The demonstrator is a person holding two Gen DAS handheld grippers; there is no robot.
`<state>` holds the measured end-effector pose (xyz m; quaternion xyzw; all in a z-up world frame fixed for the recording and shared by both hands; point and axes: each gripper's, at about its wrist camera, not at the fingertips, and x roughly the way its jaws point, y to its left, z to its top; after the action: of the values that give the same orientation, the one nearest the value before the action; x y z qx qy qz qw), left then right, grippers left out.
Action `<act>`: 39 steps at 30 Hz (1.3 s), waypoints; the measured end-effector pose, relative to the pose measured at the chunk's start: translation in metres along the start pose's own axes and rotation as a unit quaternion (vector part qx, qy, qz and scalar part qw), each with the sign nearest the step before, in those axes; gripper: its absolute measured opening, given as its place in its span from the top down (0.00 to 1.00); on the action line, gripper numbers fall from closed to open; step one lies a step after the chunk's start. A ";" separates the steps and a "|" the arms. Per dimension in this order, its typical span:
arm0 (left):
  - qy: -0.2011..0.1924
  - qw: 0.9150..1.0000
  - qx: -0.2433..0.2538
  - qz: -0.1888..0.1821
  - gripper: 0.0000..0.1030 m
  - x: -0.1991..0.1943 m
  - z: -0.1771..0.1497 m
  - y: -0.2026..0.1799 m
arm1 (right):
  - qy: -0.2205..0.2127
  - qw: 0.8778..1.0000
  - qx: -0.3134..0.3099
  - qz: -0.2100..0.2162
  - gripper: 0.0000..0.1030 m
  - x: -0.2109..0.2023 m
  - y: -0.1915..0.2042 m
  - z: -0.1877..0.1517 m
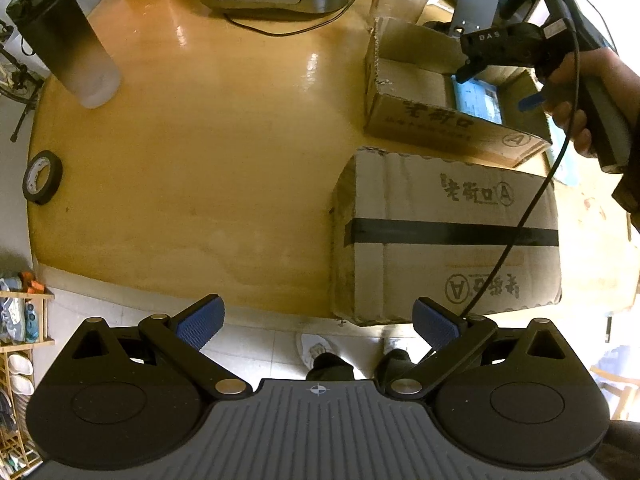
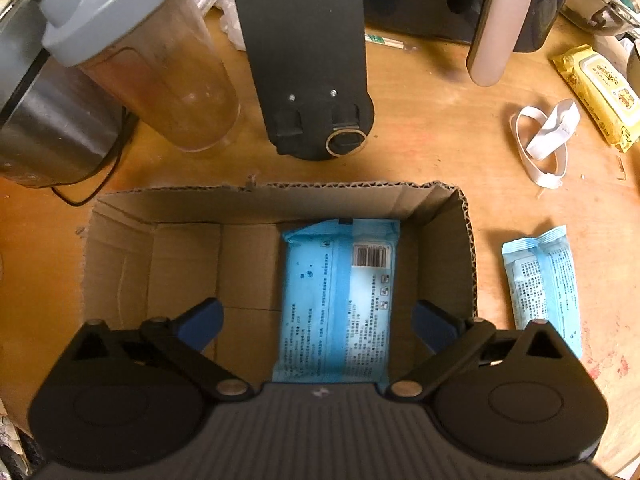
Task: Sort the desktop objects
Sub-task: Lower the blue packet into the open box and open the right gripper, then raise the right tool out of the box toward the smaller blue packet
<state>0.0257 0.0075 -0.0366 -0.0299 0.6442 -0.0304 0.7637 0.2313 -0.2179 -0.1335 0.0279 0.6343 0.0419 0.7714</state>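
Observation:
An open cardboard box [image 2: 160, 208] stands on the wooden table, and a light blue wipes pack [image 2: 340, 292] lies flat on its floor. My right gripper [image 2: 318, 322] hangs over that box, pointing down. It is open, its blue pads wide of the pack on either side and touching nothing. A second blue pack [image 2: 544, 276] lies on the table just right of the box. In the left wrist view a hand holds the right gripper [image 1: 498, 88] over the same box [image 1: 400, 92]. My left gripper [image 1: 318, 320] is open and empty above the table's near edge.
A taped, closed cardboard box [image 1: 448, 236] sits in front of the open one. A black tape roll [image 1: 42, 178] lies at the far left. A shaker bottle [image 2: 160, 80], black stand [image 2: 312, 64], white strap [image 2: 548, 136] and yellow wipes pack [image 2: 600, 92] lie behind the box.

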 end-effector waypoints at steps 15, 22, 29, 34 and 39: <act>0.006 1.000 0.003 0.003 0.00 -0.007 -0.004 -0.015 | -0.014 1.000 0.008 0.015 0.00 -0.044 -0.012 -0.002; 0.008 1.000 -0.019 0.010 0.00 -0.008 -0.007 -0.026 | -0.013 1.000 0.003 0.010 0.00 -0.056 -0.030 0.002; 0.007 1.000 -0.026 0.007 0.00 -0.010 -0.006 -0.043 | -0.011 1.000 -0.002 0.006 0.00 -0.059 -0.056 0.003; 0.009 1.000 -0.026 0.009 0.00 -0.008 -0.005 -0.056 | -0.008 1.000 -0.001 0.006 0.00 -0.056 -0.078 0.005; 0.011 1.000 -0.022 0.007 0.00 -0.006 -0.004 -0.070 | -0.008 1.000 -0.001 0.002 0.00 -0.054 -0.097 0.005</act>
<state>0.0198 -0.0621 -0.0258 -0.0420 0.6535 -0.0109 0.7557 0.2289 -0.3195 -0.0889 0.0291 0.6281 0.0438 0.7764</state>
